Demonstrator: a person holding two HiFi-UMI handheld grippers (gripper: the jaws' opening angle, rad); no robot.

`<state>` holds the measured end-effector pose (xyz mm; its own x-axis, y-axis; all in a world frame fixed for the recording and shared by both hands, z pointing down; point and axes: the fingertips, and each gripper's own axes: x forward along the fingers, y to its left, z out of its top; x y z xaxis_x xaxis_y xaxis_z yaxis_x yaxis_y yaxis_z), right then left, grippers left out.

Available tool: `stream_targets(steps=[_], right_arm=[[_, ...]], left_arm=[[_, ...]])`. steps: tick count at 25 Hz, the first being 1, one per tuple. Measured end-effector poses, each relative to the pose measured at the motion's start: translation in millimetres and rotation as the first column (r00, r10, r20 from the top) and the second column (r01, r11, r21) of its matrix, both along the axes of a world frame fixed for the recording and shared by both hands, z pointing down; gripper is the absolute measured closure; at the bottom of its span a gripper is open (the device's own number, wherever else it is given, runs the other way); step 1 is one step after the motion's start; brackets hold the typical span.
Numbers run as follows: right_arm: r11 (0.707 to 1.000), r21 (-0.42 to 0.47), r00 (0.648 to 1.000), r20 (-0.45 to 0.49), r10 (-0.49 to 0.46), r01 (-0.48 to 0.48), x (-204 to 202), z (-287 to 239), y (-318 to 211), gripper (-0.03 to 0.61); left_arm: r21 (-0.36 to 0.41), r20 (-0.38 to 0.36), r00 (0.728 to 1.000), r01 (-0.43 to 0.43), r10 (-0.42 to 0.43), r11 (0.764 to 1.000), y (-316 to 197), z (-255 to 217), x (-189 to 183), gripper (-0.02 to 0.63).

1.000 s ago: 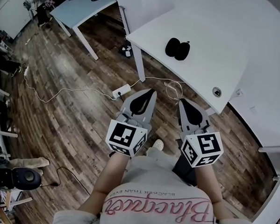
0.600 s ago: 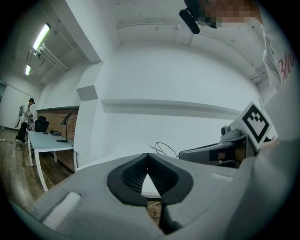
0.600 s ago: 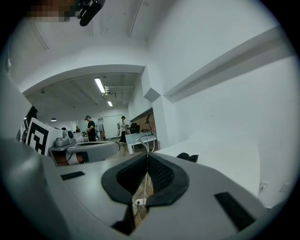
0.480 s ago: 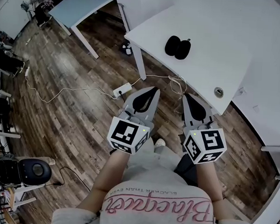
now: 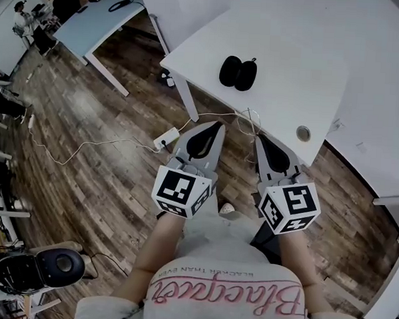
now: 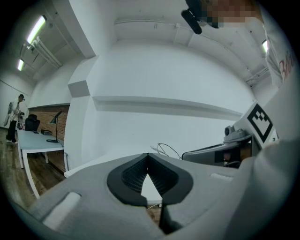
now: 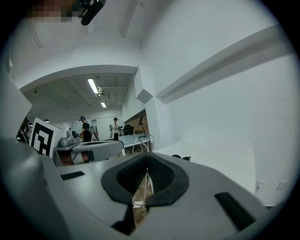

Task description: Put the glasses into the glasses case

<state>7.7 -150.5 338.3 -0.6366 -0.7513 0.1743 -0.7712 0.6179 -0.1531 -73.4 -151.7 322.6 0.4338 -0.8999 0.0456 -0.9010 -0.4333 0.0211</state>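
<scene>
- Head view: glasses case is matte black, two rounded oval lobes side by side, lying on a smooth white table near its left corner. I can't make out any glasses.
- Table also has a small round metal grommet near its front edge.
- Floor is dark wood-grain plank, with a white power strip and a thin white cable trailing across it.
- Left gripper: grey plastic wedge shell with a black teardrop inset and a black-and-white marker cube at the rear.
- Left gripper view: left gripper has black ribbed pads whose tips are pressed together, with nothing between them.
- Right gripper: same build. Right gripper view shows its tips meeting too, with only floor seen through the gap lower down. The case shows as small dark shapes on the table ahead.
- Pose: both are held side by side in front of the person's torso on bare forearms. The tips aim at the table's front edge, over the floor and well apart from the case.
</scene>
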Motion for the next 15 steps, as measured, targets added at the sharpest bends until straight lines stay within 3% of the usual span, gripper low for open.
stream_targets(steps=[15], right_arm=[[0.996,-0.013,0.996,-0.005,0.086,-0.086,-28,-1,-91,0.565]], left_arm=[[-0.009,0.004,0.995,-0.097,0.097,0.995,-97,1,-26,0.611]])
